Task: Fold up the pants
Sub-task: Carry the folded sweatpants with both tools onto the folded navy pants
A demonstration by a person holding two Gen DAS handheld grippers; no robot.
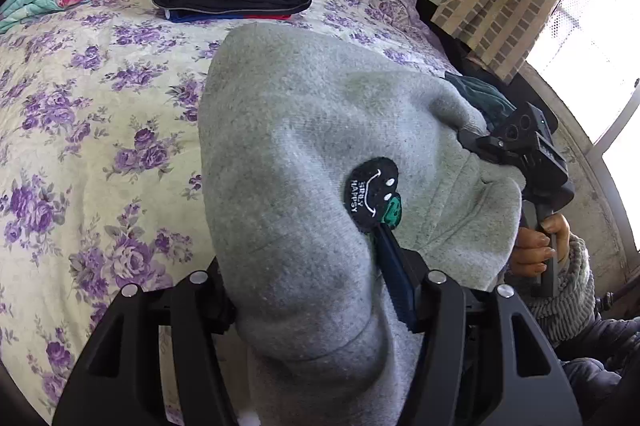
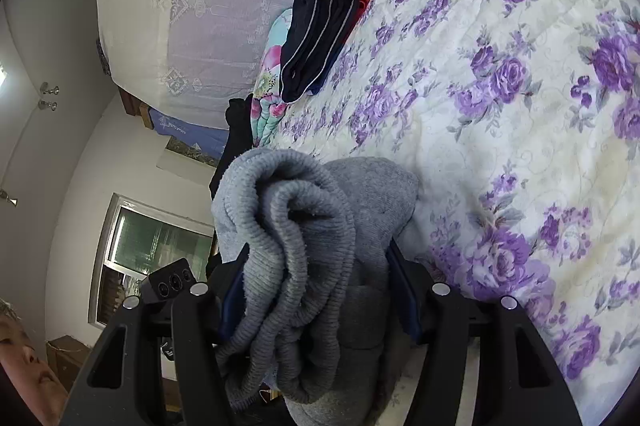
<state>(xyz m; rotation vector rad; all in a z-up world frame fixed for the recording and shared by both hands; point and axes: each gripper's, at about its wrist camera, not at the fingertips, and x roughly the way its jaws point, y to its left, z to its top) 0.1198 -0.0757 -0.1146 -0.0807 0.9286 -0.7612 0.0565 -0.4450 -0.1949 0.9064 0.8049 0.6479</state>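
The grey pants [image 1: 320, 130] hung above the flowered bed [image 1: 100, 98], lifted between both tongs. The left tongs [image 1: 316, 302] were clamped on the fabric near a black patch [image 1: 370, 192]; the right tongs [image 2: 316, 290] gripped the bunched ribbed waistband [image 2: 280, 226].

The black left gripper [image 1: 320, 290] is showing silver screws and blue pads; a grey knit sleeve [image 1: 568, 290] is covering the wrist.

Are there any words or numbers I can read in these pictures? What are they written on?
"SIMPLY HAPPY", as best it reads, on the black smiley patch sewn to the grey pants.
The blue poster on the wall has markings too small to read.
No other words or numbers show.
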